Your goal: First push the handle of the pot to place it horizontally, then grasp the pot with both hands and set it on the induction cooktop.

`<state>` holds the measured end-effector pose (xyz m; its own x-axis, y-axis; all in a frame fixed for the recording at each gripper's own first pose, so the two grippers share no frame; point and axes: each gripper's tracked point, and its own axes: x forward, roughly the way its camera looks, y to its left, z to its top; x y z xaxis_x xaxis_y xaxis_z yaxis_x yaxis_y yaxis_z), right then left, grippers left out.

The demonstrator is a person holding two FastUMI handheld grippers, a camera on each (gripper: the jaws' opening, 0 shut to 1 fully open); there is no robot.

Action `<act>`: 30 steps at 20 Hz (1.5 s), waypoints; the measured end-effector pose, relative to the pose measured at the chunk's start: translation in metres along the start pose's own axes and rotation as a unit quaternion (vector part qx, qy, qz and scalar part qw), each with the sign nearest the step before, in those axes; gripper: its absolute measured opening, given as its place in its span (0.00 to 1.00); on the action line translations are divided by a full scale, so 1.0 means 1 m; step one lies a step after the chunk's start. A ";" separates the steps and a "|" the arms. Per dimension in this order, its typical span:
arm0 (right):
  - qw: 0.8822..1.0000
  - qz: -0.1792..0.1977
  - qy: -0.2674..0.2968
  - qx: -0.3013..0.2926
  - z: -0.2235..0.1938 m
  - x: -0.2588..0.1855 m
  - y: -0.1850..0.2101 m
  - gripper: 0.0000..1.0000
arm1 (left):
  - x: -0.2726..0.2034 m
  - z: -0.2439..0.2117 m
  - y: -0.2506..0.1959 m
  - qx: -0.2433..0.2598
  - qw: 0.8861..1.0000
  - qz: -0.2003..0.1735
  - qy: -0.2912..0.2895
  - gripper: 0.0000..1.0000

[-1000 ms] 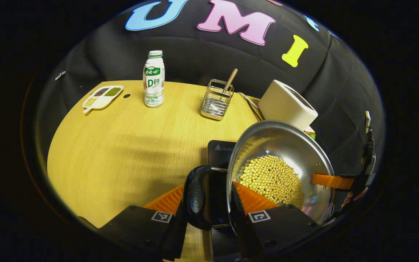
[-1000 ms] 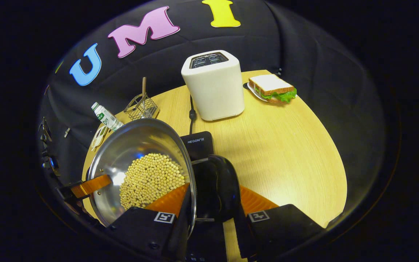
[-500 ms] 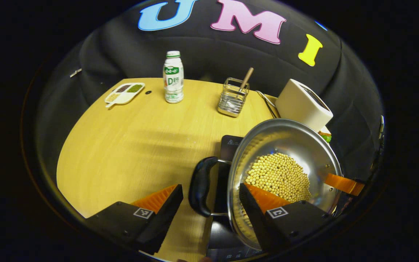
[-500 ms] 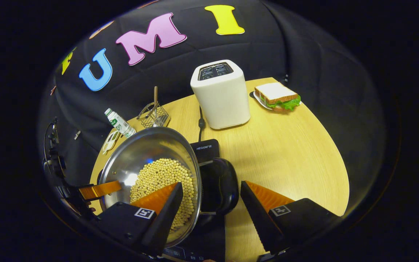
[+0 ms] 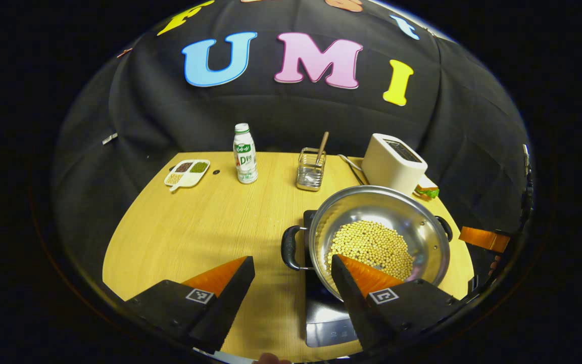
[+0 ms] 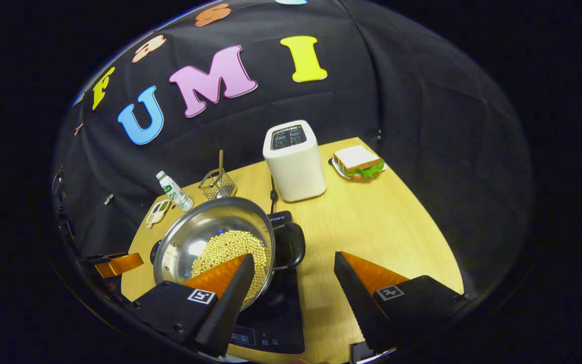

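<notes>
Both grippers, left (image 5: 291, 263) and right (image 6: 291, 260), are spread wide, gripping nothing; pot (image 5: 379, 237) of beans sits on the induction cooktop (image 5: 324, 313) near the table's (image 5: 195, 232) front edge.

Left claw (image 5: 291, 273) and right claw (image 6: 293, 270), wedge-shaped ribbed fingers, black housings, square tag markers

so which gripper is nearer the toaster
Right. The right gripper sits at the pot's toaster side; the left gripper is off the pot's far handle.
</notes>
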<state>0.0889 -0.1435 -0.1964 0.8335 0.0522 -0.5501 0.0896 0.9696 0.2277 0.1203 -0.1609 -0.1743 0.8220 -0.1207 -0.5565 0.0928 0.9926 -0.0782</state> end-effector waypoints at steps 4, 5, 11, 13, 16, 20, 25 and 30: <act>0.997 -0.040 -0.060 0.012 0.021 -0.041 0.004 0.99 | -0.041 0.023 0.001 0.018 0.998 -0.010 -0.059 0.95; 0.996 -0.039 -0.080 0.012 0.030 -0.054 0.008 0.99 | -0.053 0.031 0.004 0.021 0.997 -0.005 -0.079 0.95; 0.975 -0.035 -0.212 -0.055 0.088 -0.122 0.044 0.99 | -0.139 0.066 0.038 0.026 0.975 0.057 -0.213 0.95; 0.964 -0.027 -0.258 -0.058 0.107 -0.147 0.060 0.98 | -0.168 0.070 0.042 0.034 0.962 0.074 -0.259 0.95; 0.947 0.004 -0.318 -0.053 0.126 -0.184 0.091 0.98 | -0.198 0.066 0.039 0.034 0.955 0.075 -0.286 0.95; 0.941 0.019 -0.334 -0.049 0.115 -0.213 0.100 0.98 | -0.228 0.051 0.031 0.003 0.951 0.069 -0.303 0.95; 0.946 -0.004 -0.316 -0.069 0.068 -0.229 0.077 0.98 | -0.249 0.020 0.018 -0.022 0.947 0.059 -0.315 0.96; 0.947 -0.001 -0.308 -0.093 0.058 -0.240 0.081 0.98 | -0.266 0.005 0.025 -0.022 0.949 0.075 -0.306 0.95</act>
<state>-0.0721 -0.0915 0.0002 0.9984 -0.0433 0.0358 0.0415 0.9979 0.0505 -0.0928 -0.1042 -0.0240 0.9977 0.0652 0.0196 -0.0635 0.9950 -0.0777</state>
